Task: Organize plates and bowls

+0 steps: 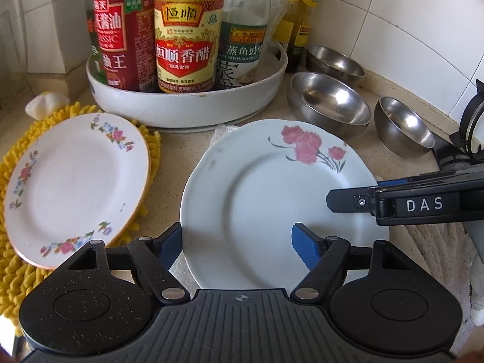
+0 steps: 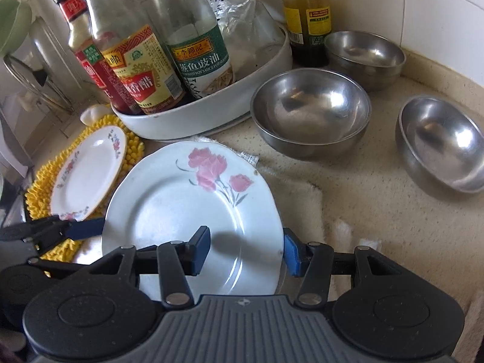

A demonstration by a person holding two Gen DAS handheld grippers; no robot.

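Note:
A pale blue plate with pink flowers lies on the counter. My left gripper is open, one finger under the plate's left rim and one over its near part. My right gripper is open, its jaws astride the plate's right rim; in the left wrist view it looks nearly closed over that rim. A white floral plate rests on a yellow mat. Three steel bowls stand to the right.
A white round tray with several sauce bottles stands at the back. A beige towel lies under the blue plate. Tiled walls close the corner. A black stove part is at the far right.

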